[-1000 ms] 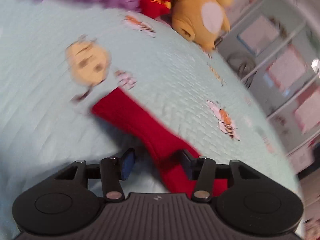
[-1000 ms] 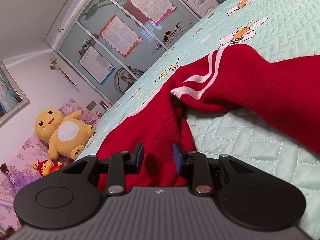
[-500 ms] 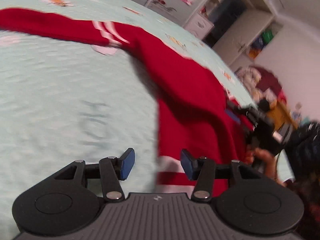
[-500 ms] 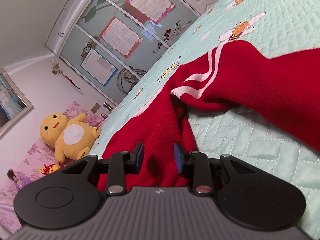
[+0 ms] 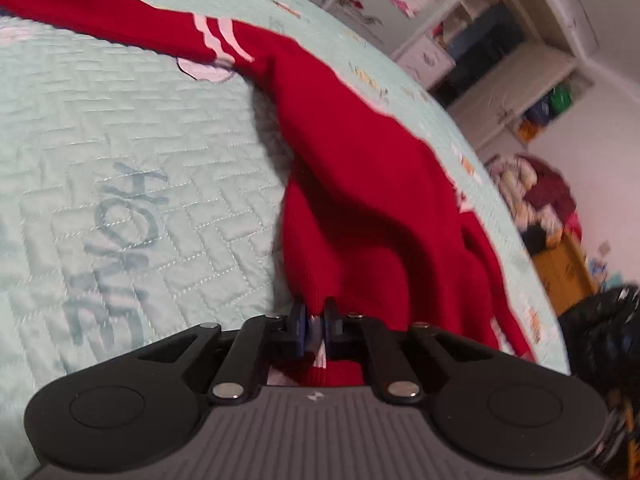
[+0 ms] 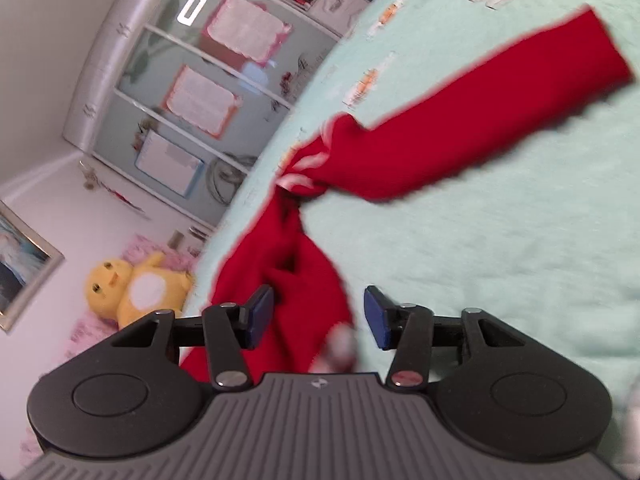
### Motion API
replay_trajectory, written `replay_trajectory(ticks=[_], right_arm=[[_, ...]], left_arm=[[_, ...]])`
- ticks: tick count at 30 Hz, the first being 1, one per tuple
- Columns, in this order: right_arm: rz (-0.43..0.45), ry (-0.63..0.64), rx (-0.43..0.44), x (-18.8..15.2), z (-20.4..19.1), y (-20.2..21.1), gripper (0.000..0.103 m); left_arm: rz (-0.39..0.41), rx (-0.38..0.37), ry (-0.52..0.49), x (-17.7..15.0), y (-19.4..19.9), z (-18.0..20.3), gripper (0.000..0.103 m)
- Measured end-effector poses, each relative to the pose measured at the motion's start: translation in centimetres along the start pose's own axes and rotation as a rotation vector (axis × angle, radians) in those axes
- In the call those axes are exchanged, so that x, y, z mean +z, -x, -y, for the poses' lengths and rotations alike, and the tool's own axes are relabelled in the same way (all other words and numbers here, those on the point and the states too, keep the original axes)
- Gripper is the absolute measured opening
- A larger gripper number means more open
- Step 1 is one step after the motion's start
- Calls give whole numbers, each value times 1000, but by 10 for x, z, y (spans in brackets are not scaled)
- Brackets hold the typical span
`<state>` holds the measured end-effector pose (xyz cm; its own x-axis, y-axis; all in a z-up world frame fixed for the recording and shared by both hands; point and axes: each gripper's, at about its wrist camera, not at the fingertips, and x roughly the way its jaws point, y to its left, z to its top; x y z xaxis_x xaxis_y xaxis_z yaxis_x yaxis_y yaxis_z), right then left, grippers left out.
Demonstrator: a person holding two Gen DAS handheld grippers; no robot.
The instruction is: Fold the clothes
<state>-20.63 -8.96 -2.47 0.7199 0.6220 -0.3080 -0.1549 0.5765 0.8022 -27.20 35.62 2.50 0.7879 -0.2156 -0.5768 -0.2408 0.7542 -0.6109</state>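
Observation:
A red knit sweater (image 5: 360,168) with white stripes lies bunched on the pale green quilted bedspread (image 5: 120,140). My left gripper (image 5: 315,320) is shut on a fold of its hem edge, which rises from the pinch. One sleeve runs off to the upper left. In the right wrist view the same red sweater (image 6: 460,128) stretches from a twisted striped knot up to the right, and more red cloth lies between the blue pads of my right gripper (image 6: 318,316), which stands open, not closed on it.
A yellow plush toy (image 6: 132,292) sits beside the bed by pink floral fabric. Glass cabinet doors (image 6: 200,92) with papers line the wall. Shelves (image 5: 500,52) and a pile of clothes (image 5: 536,200) stand beyond the bed's right edge.
My left gripper swung across the sweater and closed on its edge. My right gripper, earlier narrow around the red cloth, has opened wide and pulled back; the sweater has bunched into a twist.

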Motion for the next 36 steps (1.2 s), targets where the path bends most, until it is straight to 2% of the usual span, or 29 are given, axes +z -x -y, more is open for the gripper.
replay_trajectory(ticks=[2, 6, 8, 10, 11, 13, 15, 16, 18, 19, 20, 21, 23, 29, 31, 32, 33, 34, 35, 36], right_arm=[[-1, 69, -20, -6, 3, 2, 25], [6, 105, -30, -9, 2, 0, 24], [9, 103, -22, -10, 2, 0, 24], [11, 105, -21, -10, 3, 0, 24], [11, 107, -22, -10, 4, 0, 25], [12, 110, -22, -9, 5, 0, 25], [9, 111, -18, -9, 6, 1, 25], [8, 112, -15, -10, 6, 2, 26], [3, 124, -19, -10, 4, 3, 27], [-3, 144, -30, -11, 1, 3, 29], [-10, 171, -42, -12, -3, 4, 34], [-18, 213, -56, -14, -10, 5, 38], [-27, 310, -84, -20, -25, 8, 55], [-49, 693, -112, -41, -69, 24, 58], [-82, 836, -97, -54, -81, 27, 59], [-101, 913, -90, -63, -87, 28, 62], [-120, 991, -85, -72, -93, 28, 64], [-139, 1072, -83, -83, -98, 27, 65], [-156, 1153, -81, -95, -103, 26, 65], [-165, 1230, -77, -107, -109, 25, 66]], left_arm=[[45, -27, 27, -2, 26, 7, 5], [133, -75, 104, -6, 96, 9, 0], [145, -43, 116, -13, 118, 4, 0], [125, 37, 123, -21, 122, -7, 0], [120, 68, 159, -24, 121, -17, 0], [109, 78, 208, -31, 116, -31, 0], [91, 88, 163, -34, 107, -24, 0], [83, 94, 141, -35, 102, -21, 5], [65, 104, 96, -38, 93, -15, 24], [56, 110, 73, -40, 89, -12, 44], [55, 120, 54, -41, 84, -9, 56], [65, 135, 45, -42, 78, -8, 59], [58, 142, 58, -44, 69, -10, 60], [77, 125, 72, -41, 54, -11, 70], [84, 108, 77, -38, 50, -10, 69], [79, 90, 78, -36, 49, -9, 62], [75, 72, 79, -35, 48, -7, 52], [64, 48, 83, -33, 45, -5, 19], [51, 17, 89, -30, 43, -2, 6], [49, -4, 93, -27, 44, 3, 6]])
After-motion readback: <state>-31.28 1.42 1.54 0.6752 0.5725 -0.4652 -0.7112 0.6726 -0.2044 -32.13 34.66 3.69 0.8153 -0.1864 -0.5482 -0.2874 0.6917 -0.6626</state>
